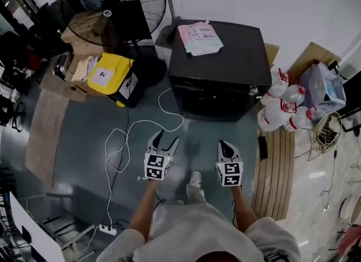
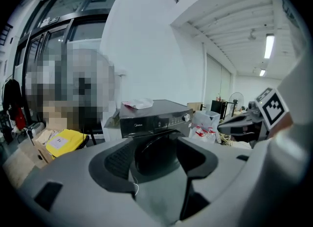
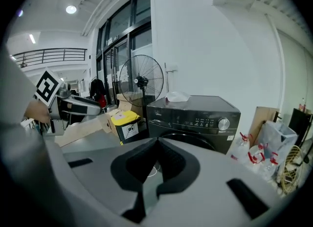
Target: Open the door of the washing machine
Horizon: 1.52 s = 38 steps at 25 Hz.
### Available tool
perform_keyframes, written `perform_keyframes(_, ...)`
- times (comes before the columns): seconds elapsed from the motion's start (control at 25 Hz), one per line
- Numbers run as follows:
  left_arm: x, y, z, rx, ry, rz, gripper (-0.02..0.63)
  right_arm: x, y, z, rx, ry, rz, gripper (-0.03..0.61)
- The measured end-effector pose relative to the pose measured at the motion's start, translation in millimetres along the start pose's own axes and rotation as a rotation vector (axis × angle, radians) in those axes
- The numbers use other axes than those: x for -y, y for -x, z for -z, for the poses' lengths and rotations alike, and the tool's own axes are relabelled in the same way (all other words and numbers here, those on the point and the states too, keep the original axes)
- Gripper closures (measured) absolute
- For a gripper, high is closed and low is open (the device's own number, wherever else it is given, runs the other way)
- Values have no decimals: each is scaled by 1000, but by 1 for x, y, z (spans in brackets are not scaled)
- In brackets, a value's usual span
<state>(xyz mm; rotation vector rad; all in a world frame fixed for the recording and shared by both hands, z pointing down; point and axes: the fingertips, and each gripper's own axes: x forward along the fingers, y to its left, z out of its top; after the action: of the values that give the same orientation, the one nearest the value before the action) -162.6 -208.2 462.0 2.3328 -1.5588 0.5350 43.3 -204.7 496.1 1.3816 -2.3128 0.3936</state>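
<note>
Directly below the head camera, the person stands on a grey floor facing the black washing machine, which fills the upper centre of the frame. A pinkish pouch lies on its lid. Both tools are held out low in the frame, well short of the machine. The left gripper is at lower centre-left with its jaws spread in a V. The right gripper is at lower centre-right with its jaws drawn to a single point. A white cable loops over the floor to the left of the left gripper. A standing fan and a yellow-topped box sit at upper left, and spray bottles cluster at the machine's right side.

Next, the left gripper view looks between widely parted jaws, with nothing held. The machine sits at centre frame, and its dark round door shows in the gap, closed flat against the front. The right gripper juts in from the right edge.

Lastly, in the right gripper view the jaw tips meet at centre frame and grip nothing. The machine stands just above and right of them, its silver dial on the control panel. The fan and yellow-topped box are at centre-left, and the left gripper reaches in from the left edge.
</note>
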Motion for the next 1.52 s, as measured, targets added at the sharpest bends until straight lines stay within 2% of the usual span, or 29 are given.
perform_keyframes(0.24,-4,-36,16,-56,-39,22,349,13,-23,9,-18,-7,-13,580)
perform_keyframes(0.64,-15,-96,56,-92,-64,83,330,18,-51,48,-82,-21,10,580)
perform_keyframes(1.08,-42,-157,114,-139,-77,130,327,15,-96,91,-110,-24,41,578)
perform_keyframes(1.52,-42,-214,168,-152,-112,180,327,10,-133,145,-159,-34,34,580)
